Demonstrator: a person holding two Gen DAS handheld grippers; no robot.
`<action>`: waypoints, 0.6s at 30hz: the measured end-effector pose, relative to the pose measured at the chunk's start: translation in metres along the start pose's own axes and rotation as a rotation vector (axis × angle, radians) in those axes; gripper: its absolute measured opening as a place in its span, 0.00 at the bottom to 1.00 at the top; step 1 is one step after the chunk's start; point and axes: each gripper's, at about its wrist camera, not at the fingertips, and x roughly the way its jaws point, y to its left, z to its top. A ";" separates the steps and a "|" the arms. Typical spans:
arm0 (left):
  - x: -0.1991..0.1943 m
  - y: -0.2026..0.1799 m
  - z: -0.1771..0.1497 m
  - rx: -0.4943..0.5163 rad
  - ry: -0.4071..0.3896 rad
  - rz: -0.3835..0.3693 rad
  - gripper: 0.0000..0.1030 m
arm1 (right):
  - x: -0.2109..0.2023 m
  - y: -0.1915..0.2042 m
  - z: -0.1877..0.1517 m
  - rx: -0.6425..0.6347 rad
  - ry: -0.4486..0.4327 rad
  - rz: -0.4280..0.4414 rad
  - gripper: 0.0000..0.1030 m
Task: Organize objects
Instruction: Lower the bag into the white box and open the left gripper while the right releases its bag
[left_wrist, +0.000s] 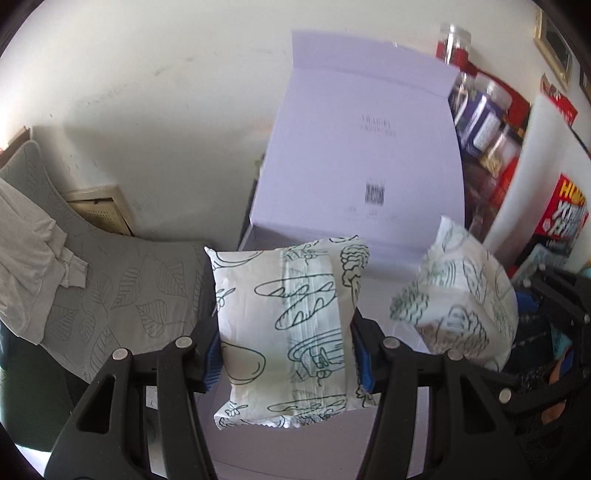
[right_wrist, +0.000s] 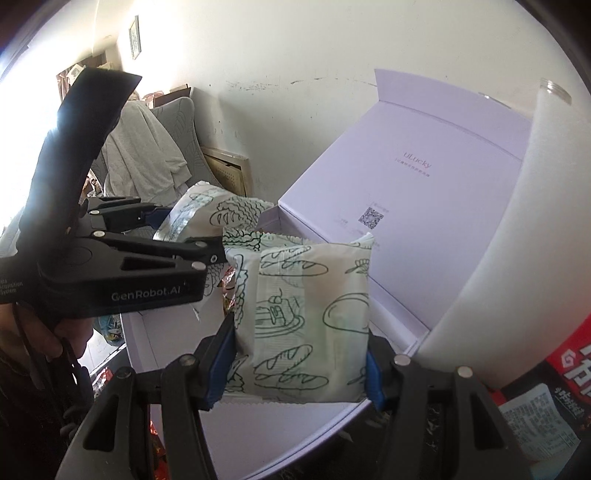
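Two bread-print snack packets carried over the open white box (left_wrist: 362, 155).
Left gripper (left_wrist: 284, 354) clamps one packet (left_wrist: 284, 317); right gripper (right_wrist: 301, 363) clamps the other packet (right_wrist: 306, 325). Next, judged: lower both inside, then release.

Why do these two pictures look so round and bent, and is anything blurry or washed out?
Both views are fisheye, so the open white box bows and corners go black. In the left wrist view the far packet and jars are smeared. In the right wrist view window glare bleaches the left edge, though the near packet stays sharp.
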 end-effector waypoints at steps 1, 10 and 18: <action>0.005 0.001 -0.005 0.000 0.018 -0.008 0.52 | 0.005 0.000 -0.002 -0.008 0.012 -0.002 0.58; 0.026 0.000 -0.028 -0.007 0.102 0.002 0.52 | 0.037 -0.001 -0.007 -0.009 0.092 0.002 0.58; 0.032 0.004 -0.032 -0.015 0.118 -0.018 0.52 | 0.045 0.001 -0.009 -0.010 0.107 0.026 0.58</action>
